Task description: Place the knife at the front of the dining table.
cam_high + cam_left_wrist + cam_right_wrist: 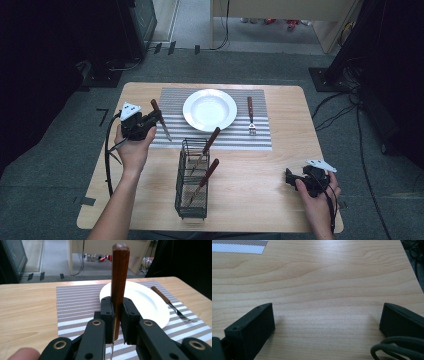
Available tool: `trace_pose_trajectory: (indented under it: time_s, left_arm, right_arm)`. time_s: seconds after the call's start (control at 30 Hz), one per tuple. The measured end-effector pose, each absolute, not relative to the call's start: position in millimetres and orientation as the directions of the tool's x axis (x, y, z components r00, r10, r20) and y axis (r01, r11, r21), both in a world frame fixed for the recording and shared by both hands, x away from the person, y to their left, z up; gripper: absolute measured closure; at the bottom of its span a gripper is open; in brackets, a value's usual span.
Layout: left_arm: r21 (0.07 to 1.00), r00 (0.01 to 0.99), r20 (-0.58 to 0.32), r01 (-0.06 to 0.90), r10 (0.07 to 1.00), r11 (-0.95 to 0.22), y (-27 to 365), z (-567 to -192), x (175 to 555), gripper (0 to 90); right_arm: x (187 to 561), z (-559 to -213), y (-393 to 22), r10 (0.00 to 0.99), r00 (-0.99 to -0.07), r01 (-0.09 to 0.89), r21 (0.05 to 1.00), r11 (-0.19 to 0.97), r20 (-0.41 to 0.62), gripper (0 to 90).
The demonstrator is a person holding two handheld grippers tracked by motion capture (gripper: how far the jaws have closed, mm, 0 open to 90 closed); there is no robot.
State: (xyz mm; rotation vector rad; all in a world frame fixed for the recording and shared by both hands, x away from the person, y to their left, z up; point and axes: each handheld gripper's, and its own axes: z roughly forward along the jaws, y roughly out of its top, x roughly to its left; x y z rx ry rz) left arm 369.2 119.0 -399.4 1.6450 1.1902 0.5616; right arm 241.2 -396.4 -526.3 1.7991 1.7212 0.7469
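The left hand-held gripper is clamped on a wooden-handled table knife, its pads pressing both sides of the brown handle. In the high view the knife hangs over the left part of the grey-and-white striped placemat, at about nine o'clock from the round white plate, with the blade slanting down toward the mat. In the left gripper view the handle stands upright between the jaws, and the plate lies just behind it.

The right hand-held gripper rests low over the bare light-wood bench near its right front corner, jaws wide apart with nothing between them.

A wooden-handled fork lies on the mat at three o'clock from the plate. A black wire cutlery basket, at six o'clock from the plate, holds two more wooden-handled utensils.
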Motion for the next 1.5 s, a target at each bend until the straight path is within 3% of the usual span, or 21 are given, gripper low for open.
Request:
trace_pose_trajectory:
  time_s: [0.7, 1.13, 1.5]
  left_arm:
    - [0.885, 0.373, -0.186, 0.465, 0.909, -0.01, 100, -416, 414, 82.6]
    - [0.807, 0.296, -0.329, 0.581, 0.897, 0.104, 98, -443, 478, 82.5]
    - [0.749, 0.218, -0.33, 0.653, 0.918, 0.115, 83, -473, 515, 82.2]
  right_arm:
    - [241, -526, -396, 0.999, 0.033, 0.702, 0.71, -0.043, 0.028, 0.0]
    - [241, -526, -396, 0.999, 0.032, 0.703, 0.71, -0.043, 0.028, 0.0]
    - [241, -526, -396, 0.999, 0.032, 0.702, 0.711, -0.043, 0.028, 0.0]
